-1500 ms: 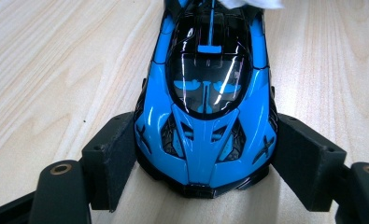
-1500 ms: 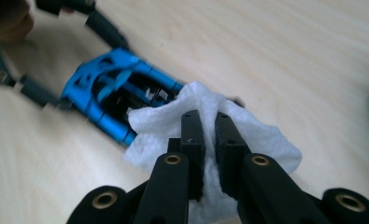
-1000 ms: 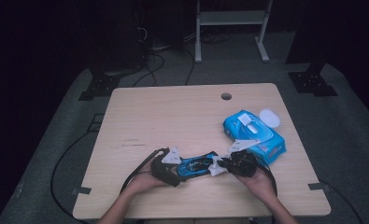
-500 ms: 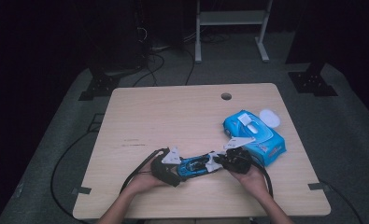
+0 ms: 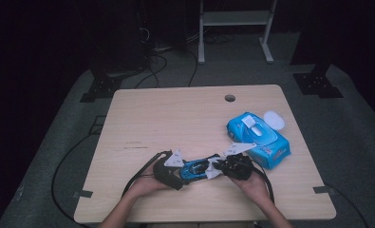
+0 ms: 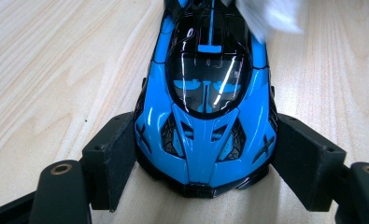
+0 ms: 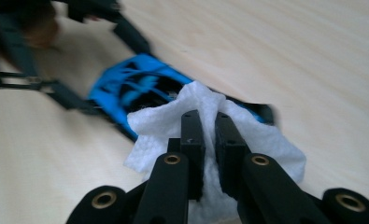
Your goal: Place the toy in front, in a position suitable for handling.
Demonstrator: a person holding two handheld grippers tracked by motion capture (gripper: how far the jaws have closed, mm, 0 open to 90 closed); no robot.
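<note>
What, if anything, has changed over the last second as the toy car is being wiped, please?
Very little: the right gripper, shut on the white wipe, has shifted slightly along the blue toy car, staying on it. The left gripper still clamps the car's front end in the same spot. The blue wipes pack and its open lid have not moved on the table.
</note>
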